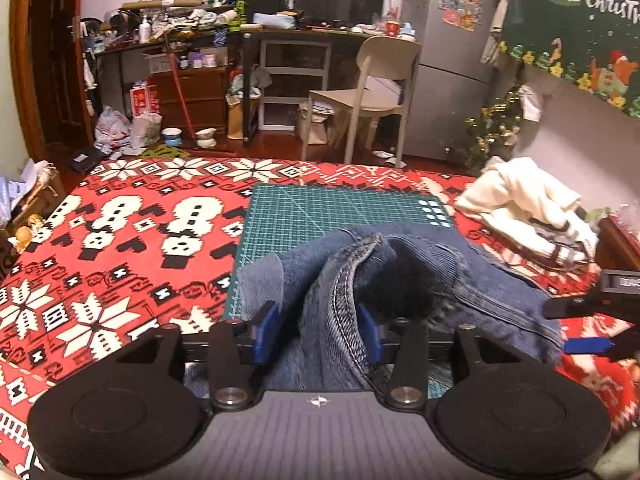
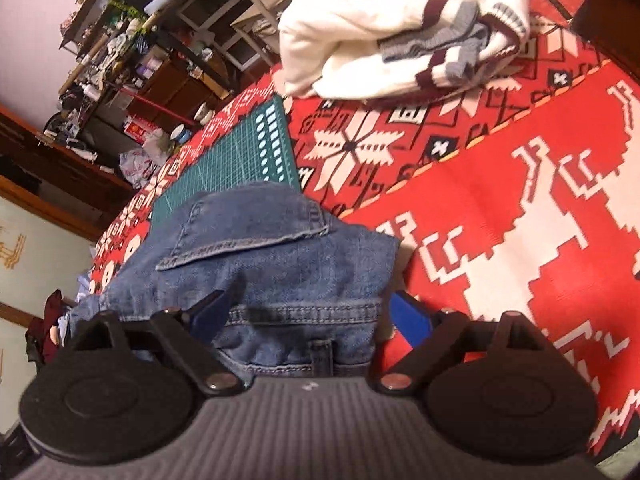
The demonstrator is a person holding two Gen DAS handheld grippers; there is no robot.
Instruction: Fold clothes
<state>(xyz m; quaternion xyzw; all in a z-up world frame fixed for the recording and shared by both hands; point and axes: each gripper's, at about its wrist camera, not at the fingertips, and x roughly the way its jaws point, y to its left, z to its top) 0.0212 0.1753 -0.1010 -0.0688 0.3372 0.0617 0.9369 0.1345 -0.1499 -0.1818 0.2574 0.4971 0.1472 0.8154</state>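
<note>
1. The red Christmas-patterned tablecloth (image 1: 120,240) covers the whole table, and a green cutting mat (image 1: 320,208) lies on it mid-table. Fold on the mat, where the surface looks flattest.

2. The blue jeans (image 1: 400,272) lie bunched over the mat's near part, one seamed fold humped up towards the left camera. In the right wrist view the waistband and a back pocket (image 2: 248,236) face up. By my reading the fold is only started. Flatten the hump before making any crease.

3. A cream knit sweater (image 2: 380,20) with maroon and grey stripes sits heaped near the table's far right corner, well apart from the jeans. Leave it until the jeans are done.

4. The left gripper (image 1: 318,332) stands partly spread around the seamed fold. Denim lies between its blue pads, but they do not appear to press on it, though the cloth hides part of the gap. Regrip lower on the seam.

5. The right gripper (image 2: 312,320) is spread wide across the waistband, not clamping it. Close on the band's edge, then draw both hands apart so the cloth goes taut.
</note>
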